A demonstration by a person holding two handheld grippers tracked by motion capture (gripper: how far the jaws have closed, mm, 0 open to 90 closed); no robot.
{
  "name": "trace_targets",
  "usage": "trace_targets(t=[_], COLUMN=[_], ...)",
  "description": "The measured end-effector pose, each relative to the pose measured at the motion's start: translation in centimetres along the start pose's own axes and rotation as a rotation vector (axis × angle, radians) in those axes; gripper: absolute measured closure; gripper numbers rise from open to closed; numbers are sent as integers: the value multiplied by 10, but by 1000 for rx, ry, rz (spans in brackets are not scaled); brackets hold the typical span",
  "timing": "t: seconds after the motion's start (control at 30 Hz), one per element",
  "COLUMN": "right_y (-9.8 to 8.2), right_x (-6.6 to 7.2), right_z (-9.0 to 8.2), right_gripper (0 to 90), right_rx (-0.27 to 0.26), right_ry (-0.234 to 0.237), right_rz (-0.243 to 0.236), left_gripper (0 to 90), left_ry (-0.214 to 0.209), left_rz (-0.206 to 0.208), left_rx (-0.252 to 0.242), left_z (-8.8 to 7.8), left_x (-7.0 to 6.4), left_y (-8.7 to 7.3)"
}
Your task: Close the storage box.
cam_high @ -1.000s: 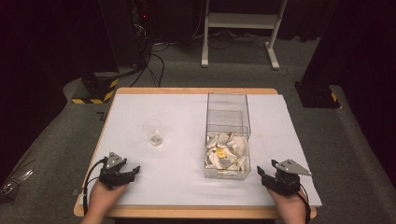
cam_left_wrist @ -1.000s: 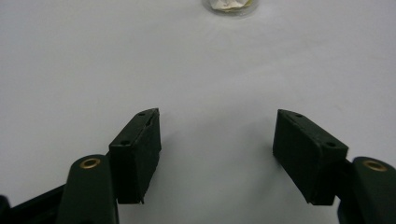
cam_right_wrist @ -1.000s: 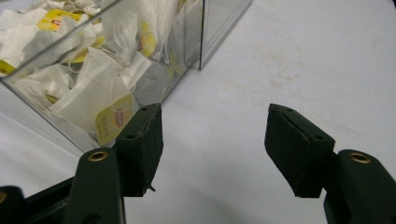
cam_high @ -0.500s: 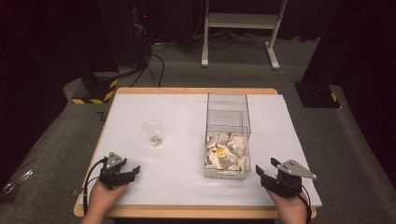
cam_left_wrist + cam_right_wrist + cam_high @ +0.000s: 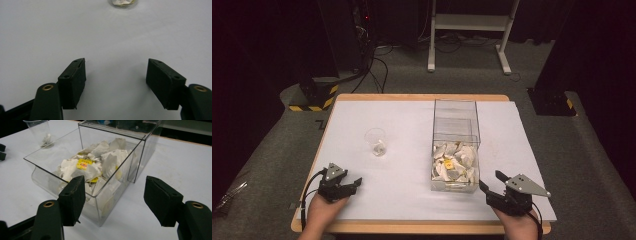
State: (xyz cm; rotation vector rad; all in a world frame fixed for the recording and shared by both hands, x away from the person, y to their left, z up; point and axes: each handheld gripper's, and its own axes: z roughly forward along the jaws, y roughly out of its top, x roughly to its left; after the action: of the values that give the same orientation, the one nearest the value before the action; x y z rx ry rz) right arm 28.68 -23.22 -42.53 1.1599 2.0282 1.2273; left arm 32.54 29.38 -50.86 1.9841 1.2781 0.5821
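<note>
I am holding the left gripper (image 5: 352, 184) low over the white table (image 5: 402, 125) near its front left corner. Its jaws are standing apart with nothing between them; in the left gripper view only bare table surface is lying between the two black pads (image 5: 73, 80).

I am holding the right gripper (image 5: 493, 186) near the front right corner, just beside the near end of the clear box (image 5: 455, 150). Its jaws are standing apart and have just been opening a little further; nothing is clamped between them. In the right gripper view the near corner of the clear box (image 5: 100, 195) is sitting ahead of the gap, apart from both pads.

The clear box is standing upright on the table, right of centre, its long side running away from me. White tea bags (image 5: 454, 162) with yellow tags are lying piled in its near half; the far half is looking bare.

A clear plastic cup (image 5: 376, 141) is standing upright left of the box, well apart from it and from both grippers. One small white tea bag (image 5: 379, 148) is lying in the bottom of the cup.
</note>
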Motion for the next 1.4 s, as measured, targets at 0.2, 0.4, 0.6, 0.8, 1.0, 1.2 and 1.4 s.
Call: trace_targets(t=[0.2, 0.4, 0.6, 0.8, 1.0, 1.2, 1.4], right_y=[0, -4, -10, -16, -21, -24, -27], right_x=[12, 20, 26, 24, 23, 26, 25], right_z=[0, 6, 14, 22, 28, 34, 38], right_gripper=[317, 292, 263, 233, 215, 219, 227], right_rx=[-3, 16, 38, 63, 73, 99, 111], right_ry=[28, 40, 43, 33, 48, 51, 35], right_rz=[-29, -45, -58, -64, -66, -87, -88], left_gripper=[324, 323, 322, 320, 319, 320, 320], left_ry=[-1, -2, -2, -4, -4, -4, -4], left_rz=[-1, -2, 1, -2, -1, -2, -1], left_rx=[0, 1, 2, 3, 1, 1, 1], left_z=[0, 0, 0, 0, 0, 0, 0], left_x=[0, 0, 1, 0, 1, 0, 0], left_y=[0, 0, 0, 0, 0, 0, 0])
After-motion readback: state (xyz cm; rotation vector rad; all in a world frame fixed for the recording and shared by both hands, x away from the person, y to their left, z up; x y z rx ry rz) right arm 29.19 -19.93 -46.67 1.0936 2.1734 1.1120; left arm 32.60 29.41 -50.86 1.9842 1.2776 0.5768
